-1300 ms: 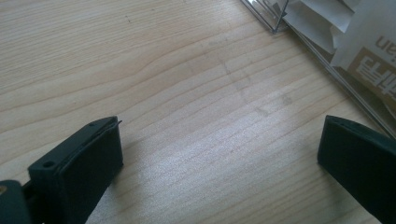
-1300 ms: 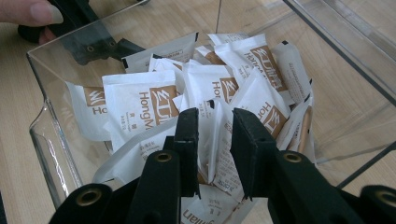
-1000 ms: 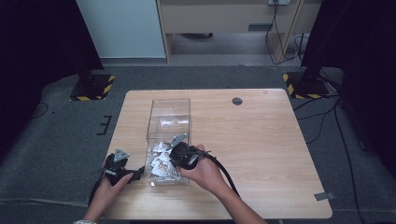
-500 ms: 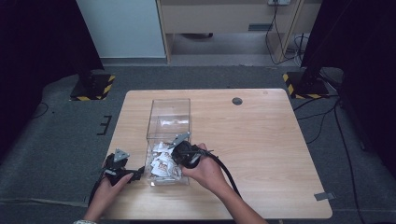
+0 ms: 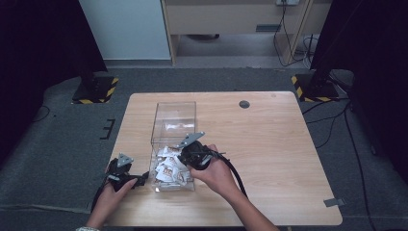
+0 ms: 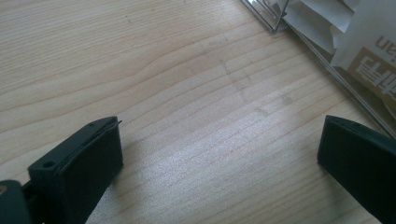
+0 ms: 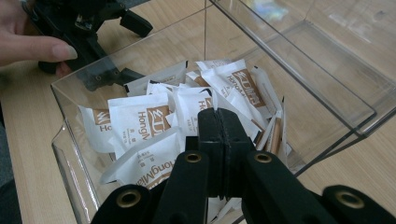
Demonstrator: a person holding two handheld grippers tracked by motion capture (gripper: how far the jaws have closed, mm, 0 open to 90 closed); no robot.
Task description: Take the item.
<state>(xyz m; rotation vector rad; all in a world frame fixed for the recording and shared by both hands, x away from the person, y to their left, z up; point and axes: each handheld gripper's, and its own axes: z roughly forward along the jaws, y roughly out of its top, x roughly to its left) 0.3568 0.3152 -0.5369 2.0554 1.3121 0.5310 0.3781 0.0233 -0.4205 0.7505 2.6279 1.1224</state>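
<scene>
On the wooden worktop (image 5: 269, 144) stands a clear plastic box (image 5: 174, 115), long and open-topped, running from the near edge toward the far side, left of the worktop's middle. Its near end holds a heap of white sachets (image 5: 169, 168) with brown printed labels; the far half of the box is bare. The right tongs (image 7: 218, 122) hang over that heap from the box's right side, pointing down into it, with the jaws pressed flat against each other. In the right gripper view their tips sit just above the topmost sachets (image 7: 140, 119), and whether a sachet is pinched between the tips cannot be told, since no paper shows in the seam. The left tongs (image 5: 138, 180) rest low at the near left corner of the worktop, just beside the box's near left wall, and stand released: in the left gripper view the two black jaws are spread wide with bare wood between them and the box wall (image 6: 327, 70) at the far right.
</scene>
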